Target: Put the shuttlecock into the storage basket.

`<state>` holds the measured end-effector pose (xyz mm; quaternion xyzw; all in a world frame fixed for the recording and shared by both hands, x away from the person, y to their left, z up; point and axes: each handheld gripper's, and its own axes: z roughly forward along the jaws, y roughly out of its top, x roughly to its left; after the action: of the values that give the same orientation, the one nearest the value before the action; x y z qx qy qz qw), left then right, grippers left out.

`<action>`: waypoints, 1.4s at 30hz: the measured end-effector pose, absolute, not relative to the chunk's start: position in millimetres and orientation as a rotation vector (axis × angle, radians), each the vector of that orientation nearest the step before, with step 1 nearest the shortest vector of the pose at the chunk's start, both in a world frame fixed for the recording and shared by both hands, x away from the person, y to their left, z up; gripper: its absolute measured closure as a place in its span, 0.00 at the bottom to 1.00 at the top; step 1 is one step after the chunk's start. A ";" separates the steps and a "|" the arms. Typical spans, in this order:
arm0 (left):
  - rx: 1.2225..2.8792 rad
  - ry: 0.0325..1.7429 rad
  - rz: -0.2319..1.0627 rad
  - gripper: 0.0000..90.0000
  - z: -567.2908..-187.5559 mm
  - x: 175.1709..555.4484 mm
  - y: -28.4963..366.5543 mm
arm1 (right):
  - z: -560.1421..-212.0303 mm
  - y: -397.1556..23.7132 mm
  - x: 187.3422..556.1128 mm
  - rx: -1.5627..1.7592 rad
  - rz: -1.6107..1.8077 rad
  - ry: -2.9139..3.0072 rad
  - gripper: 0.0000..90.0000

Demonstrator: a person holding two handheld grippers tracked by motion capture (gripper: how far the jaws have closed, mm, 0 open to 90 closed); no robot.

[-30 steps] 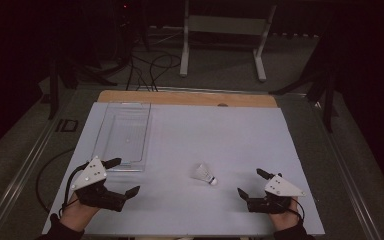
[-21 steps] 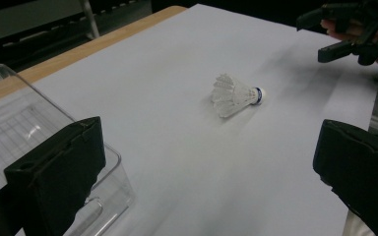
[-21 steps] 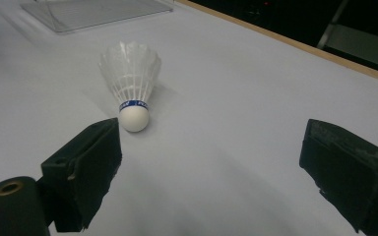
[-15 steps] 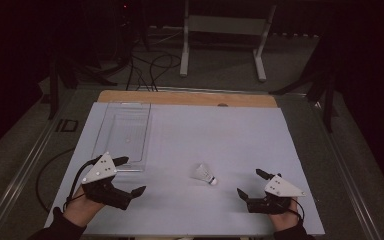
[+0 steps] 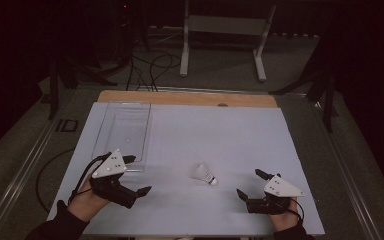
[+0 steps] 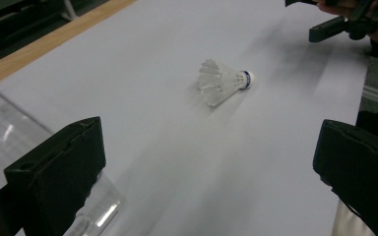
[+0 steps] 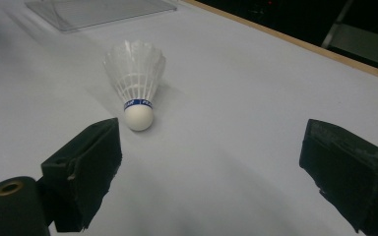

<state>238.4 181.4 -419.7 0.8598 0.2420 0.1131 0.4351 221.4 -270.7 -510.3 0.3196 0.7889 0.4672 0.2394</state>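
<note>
Shuttlecock (image 5: pixel 203 174) lies on its side, cork tip toward right hand-held gripper (image 5: pixel 250 187).

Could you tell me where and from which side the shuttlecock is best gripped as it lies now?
Probably at the cork end. The shuttlecock lies on its side, white cork and blue band pointing toward the open right claw, feather skirt flaring away. Come in low from that side and close across the firm band; the feathers look fragile.
</note>
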 end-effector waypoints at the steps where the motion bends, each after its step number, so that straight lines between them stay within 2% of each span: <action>1: 2.146 0.592 0.290 0.00 -419.3 238.4 180.0 | -510.4 -270.6 221.3 0.875 1.277 2.161 0.10; 14: 2.212 0.527 0.207 0.00 -418.4 245.4 165.3 | -510.2 -270.6 220.9 0.871 1.290 2.166 0.10; 24: 2.304 0.496 0.195 0.00 -420.3 251.2 153.0 | -510.6 -270.1 221.1 0.870 1.288 2.172 0.10; 42: 2.428 0.529 0.127 0.00 -427.6 262.4 140.2 | -511.3 -269.3 221.1 0.867 1.290 2.184 0.10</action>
<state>262.4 140.2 -427.6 0.9241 0.2015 0.0483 0.3211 221.1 -269.3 -511.3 0.3150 0.7932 0.4684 0.2286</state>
